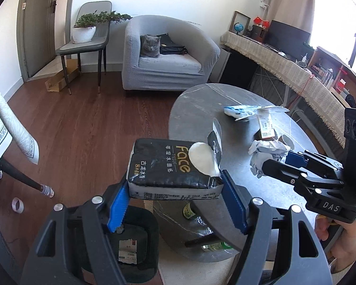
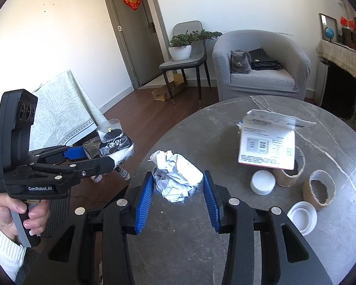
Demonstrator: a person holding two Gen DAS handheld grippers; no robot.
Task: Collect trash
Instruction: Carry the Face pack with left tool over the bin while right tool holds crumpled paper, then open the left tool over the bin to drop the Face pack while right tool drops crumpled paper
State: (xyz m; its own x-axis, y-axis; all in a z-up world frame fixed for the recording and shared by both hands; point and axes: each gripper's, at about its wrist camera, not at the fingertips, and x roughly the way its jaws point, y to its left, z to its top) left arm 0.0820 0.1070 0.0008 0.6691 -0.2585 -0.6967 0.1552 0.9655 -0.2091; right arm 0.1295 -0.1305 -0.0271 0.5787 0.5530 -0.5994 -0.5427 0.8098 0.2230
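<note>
Left gripper [image 1: 175, 204] grips tissue pack [image 1: 173, 166]; right gripper [image 2: 178, 194] straddles crumpled paper [image 2: 178, 178]

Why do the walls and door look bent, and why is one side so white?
Both views are fisheye, so the door and round table edges curve. In the left wrist view the window glare washes out the right side. The tissue pack and paper ball stay sharp.

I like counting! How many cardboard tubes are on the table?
2, both standing at the table's right side: one tube under the paper card, the other tube nearer the edge. More may be hidden.
</note>
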